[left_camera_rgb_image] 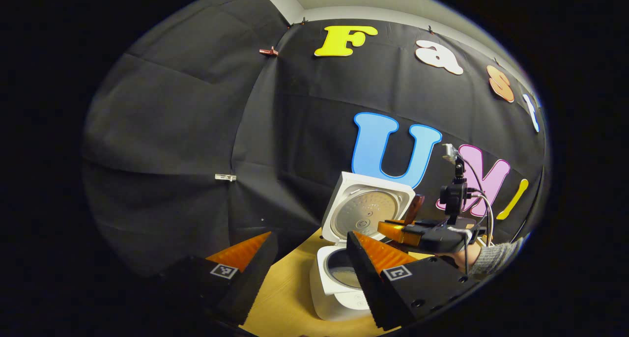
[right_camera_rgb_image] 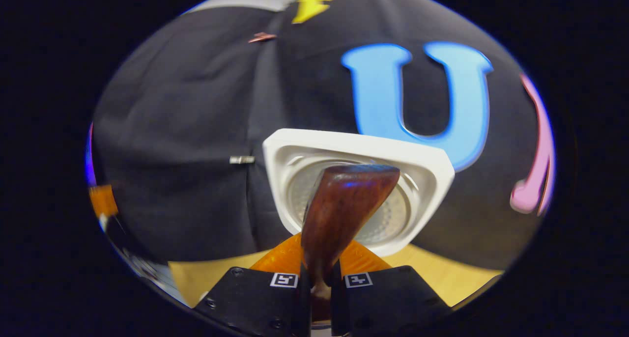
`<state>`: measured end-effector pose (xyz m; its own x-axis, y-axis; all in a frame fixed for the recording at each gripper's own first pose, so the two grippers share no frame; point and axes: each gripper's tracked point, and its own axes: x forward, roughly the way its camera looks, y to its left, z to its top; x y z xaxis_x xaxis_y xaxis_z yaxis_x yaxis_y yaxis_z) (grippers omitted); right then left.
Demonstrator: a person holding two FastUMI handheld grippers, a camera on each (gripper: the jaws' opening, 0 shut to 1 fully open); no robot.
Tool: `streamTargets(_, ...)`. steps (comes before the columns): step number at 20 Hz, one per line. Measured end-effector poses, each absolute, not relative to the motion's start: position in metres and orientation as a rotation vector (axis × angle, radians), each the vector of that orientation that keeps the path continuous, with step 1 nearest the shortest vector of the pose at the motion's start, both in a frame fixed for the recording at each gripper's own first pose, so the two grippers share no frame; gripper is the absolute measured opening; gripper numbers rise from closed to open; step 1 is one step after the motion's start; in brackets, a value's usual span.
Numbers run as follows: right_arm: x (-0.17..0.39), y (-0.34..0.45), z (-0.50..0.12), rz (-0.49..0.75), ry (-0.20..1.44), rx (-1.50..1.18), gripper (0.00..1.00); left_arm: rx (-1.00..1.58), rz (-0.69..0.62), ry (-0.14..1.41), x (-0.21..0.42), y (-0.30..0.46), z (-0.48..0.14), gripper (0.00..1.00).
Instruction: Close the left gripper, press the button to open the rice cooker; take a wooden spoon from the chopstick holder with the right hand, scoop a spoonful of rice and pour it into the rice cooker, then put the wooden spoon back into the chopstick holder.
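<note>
In the right gripper view, the right claw (right_camera_rgb_image: 318, 283) is seen clamped on a wooden spoon (right_camera_rgb_image: 344, 209), its bowl raised at 12 o'clock before the rice cooker's open lid (right_camera_rgb_image: 427, 180). In the left gripper view, the left claw (left_camera_rgb_image: 307, 251) is held parted and empty above the bench (left_camera_rgb_image: 285, 293); the rice cooker (left_camera_rgb_image: 339, 283) stands at 5 o'clock, lid up

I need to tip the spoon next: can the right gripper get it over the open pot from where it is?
Probably yes. The rice cooker's lid stands up at the back, leaving the pot uncovered, and the right gripper, shut on the wooden spoon, hovers just above it. The left gripper sits in front, apart.
</note>
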<state>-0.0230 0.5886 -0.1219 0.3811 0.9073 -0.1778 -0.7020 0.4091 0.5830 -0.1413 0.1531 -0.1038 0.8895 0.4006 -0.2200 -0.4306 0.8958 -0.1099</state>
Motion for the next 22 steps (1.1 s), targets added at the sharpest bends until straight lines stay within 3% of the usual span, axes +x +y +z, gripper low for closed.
streamTargets(3, -0.001, 0.568, -0.124, 0.976, 0.659, 0.696, 0.19, -0.155, 0.427, 0.194, -0.14, 0.151, -0.103, 0.91)
streamTargets(7, 0.008, 0.549, -0.128, 0.944, 0.682, 0.811, 0.19, -0.152, 0.404, 0.195, -0.131, 0.142, -0.103, 0.92)
streamTargets(13, 0.019, 0.46, -0.133, 0.871, 0.606, 0.835, 0.19, -0.135, 0.329, 0.205, -0.104, 0.116, -0.104, 0.91)
streamTargets(22, 0.053, 0.257, -0.216, 0.605, 0.525, 0.678, 0.19, -0.116, 0.178, 0.243, -0.051, 0.056, -0.112, 0.91)
